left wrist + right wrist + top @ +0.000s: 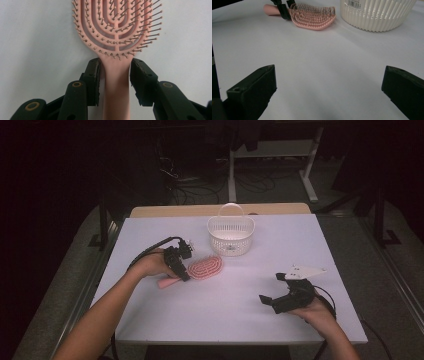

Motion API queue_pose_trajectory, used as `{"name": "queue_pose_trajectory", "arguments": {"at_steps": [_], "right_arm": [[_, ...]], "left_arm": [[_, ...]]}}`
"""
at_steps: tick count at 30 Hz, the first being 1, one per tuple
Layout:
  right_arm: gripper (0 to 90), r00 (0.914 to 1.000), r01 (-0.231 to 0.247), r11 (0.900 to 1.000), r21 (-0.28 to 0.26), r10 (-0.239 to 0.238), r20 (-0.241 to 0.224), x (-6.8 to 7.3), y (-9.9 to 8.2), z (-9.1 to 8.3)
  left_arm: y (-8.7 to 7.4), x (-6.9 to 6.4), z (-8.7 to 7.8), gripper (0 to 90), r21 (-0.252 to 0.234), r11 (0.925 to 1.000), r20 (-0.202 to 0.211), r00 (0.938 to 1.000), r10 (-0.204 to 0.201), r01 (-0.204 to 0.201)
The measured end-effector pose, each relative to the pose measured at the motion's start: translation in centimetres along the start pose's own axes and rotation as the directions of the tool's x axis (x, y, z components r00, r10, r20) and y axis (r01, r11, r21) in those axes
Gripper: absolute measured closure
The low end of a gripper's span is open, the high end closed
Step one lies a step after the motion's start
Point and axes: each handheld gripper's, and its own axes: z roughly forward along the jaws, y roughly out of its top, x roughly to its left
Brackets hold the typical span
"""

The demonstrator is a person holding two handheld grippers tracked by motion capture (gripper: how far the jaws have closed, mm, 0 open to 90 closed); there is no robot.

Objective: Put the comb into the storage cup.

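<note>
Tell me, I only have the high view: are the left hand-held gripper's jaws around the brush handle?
Observer: Yes. In the left gripper view the left hand-held gripper straddles the brush at its neck, just below the bristles.
Reviewer: Clamped tight?
Observer: Not clearly. A dark sliver shows between one pad and the handle.
Reviewer: Anything on the basket?
Observer: The right gripper view shows a barcode label near the rim of the basket.
</note>
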Motion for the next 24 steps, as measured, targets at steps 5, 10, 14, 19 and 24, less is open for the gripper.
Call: {"name": "queue_pose_trajectory", "arguments": {"at_steps": [5,10,14,19,24], "right_arm": [[0.0,1.0,-0.001,1.0,0.0,0.001,-0.001,-0.01,0.0,-0.01],[0.0,1.0,-0.001,1.0,0.001,0.001,-0.001,0.0,0.0,-0.02],[0.0,1.0,-0.001,1.0,0.0,0.001,-0.001,0.0,0.0,-0.01],[0.0,1.0,0.0,1.0,0.0,0.0,0.0,0.01,0.0,0.0],[0.0,1.0,0.001,1.0,0.0,-0.001,0.0,0.02,0.0,0.0]], "left_arm": [[0.14,0.0,0.02,63.2,0.014,0.9999,-0.008,1.0,0.001,-0.001],[0.37,-0.16,0.09,65.1,0.034,0.9994,-0.024,0.9997,0.001,0.0],[0.49,-0.26,0.13,65.7,0.044,0.999,-0.034,0.9994,0.005,-0.004],[0.62,-0.34,0.16,68.5,0.056,0.9984,-0.042,0.999,0.013,-0.011],[0.69,-0.34,0.18,68.9,0.064,0.9978,-0.044,0.9989,0.018,-0.015]]}}
